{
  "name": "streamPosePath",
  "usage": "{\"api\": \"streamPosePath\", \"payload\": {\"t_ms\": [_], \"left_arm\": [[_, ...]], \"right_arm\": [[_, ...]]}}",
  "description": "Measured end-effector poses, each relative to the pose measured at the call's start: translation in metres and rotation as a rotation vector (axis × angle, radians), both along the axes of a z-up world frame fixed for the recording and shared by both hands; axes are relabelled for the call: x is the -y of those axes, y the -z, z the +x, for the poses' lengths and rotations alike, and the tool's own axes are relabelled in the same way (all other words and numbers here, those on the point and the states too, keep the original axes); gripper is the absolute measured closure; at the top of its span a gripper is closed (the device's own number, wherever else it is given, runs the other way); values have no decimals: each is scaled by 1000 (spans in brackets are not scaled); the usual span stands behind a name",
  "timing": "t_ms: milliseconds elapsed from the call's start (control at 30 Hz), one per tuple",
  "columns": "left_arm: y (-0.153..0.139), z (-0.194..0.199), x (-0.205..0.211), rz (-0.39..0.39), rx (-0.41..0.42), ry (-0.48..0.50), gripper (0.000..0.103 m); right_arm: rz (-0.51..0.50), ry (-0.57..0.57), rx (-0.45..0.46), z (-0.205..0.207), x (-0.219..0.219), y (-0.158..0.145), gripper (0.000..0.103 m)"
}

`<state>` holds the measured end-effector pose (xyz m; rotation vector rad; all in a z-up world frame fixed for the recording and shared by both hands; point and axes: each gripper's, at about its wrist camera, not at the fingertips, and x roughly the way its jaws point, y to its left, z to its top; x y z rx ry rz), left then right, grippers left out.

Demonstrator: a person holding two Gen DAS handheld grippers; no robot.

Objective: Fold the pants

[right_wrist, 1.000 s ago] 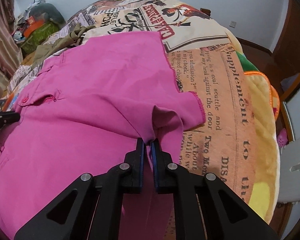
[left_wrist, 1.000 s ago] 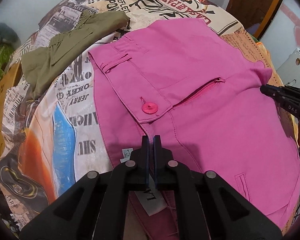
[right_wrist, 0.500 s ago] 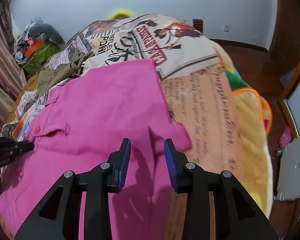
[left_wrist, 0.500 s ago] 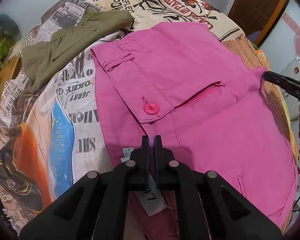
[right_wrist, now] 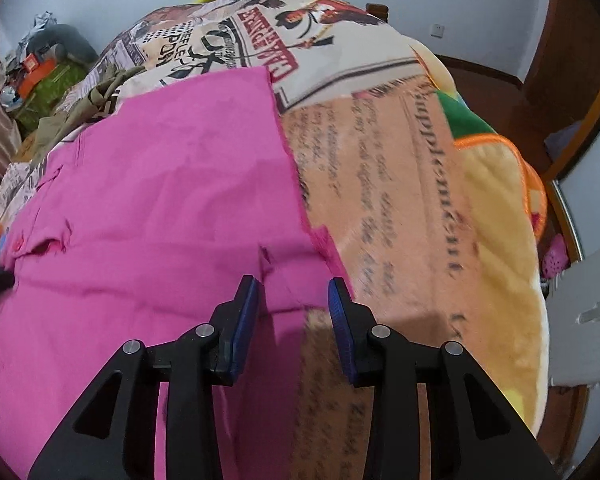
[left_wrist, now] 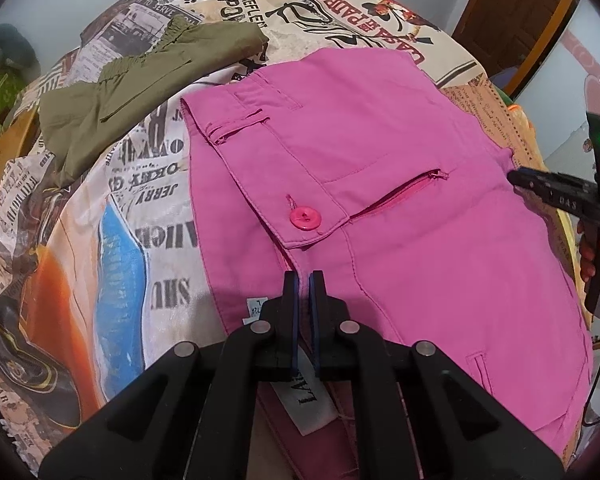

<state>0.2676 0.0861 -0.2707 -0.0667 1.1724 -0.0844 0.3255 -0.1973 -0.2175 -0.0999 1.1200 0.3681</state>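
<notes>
Both tongs over bright pink cotton pants spread flat on newspaper-print bedspread. My left tongs pinched onto waistband fabric by the fly. My right tongs apart, just opened, nothing gripped, above pant hem.

Even indoor light; fisheye-bent edges; right view motion-blurred.

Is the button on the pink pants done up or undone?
Done up: the pink button sits through its buttonhole on the waistband flap of the pink pants.
</notes>
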Motion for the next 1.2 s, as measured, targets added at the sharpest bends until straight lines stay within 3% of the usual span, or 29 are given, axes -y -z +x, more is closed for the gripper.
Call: {"api": "streamPosePath", "payload": {"t_ms": [100,267,433,667,900,967,1067,1133,1200], "left_arm": [[-6,-5,-3,-12,5,-2,95],[-20,-6,-14,-33,21,-30,94],[-26,9,-27,-50,35,-79,67],[-16,38,-29,-69,8,-86,67],[5,48,-35,-183,-46,-112,67],[5,49,-33,-194,-48,-116,67],[6,53,-23,-146,-48,-107,76],[5,56,-17,-90,-42,-109,93],[6,56,-17,-66,-41,-121,93]], "right_arm": [[-55,-15,-12,-9,5,-3,72],[4,-8,22,-20,19,-20,69],[78,43,73,-6,29,-43,65],[94,85,89,15,27,-41,64],[91,64,-41,29,14,5,64],[90,58,-26,27,11,9,64],[104,40,-25,25,9,8,74],[98,24,-20,24,7,7,83],[77,9,-5,22,3,8,87]]}}
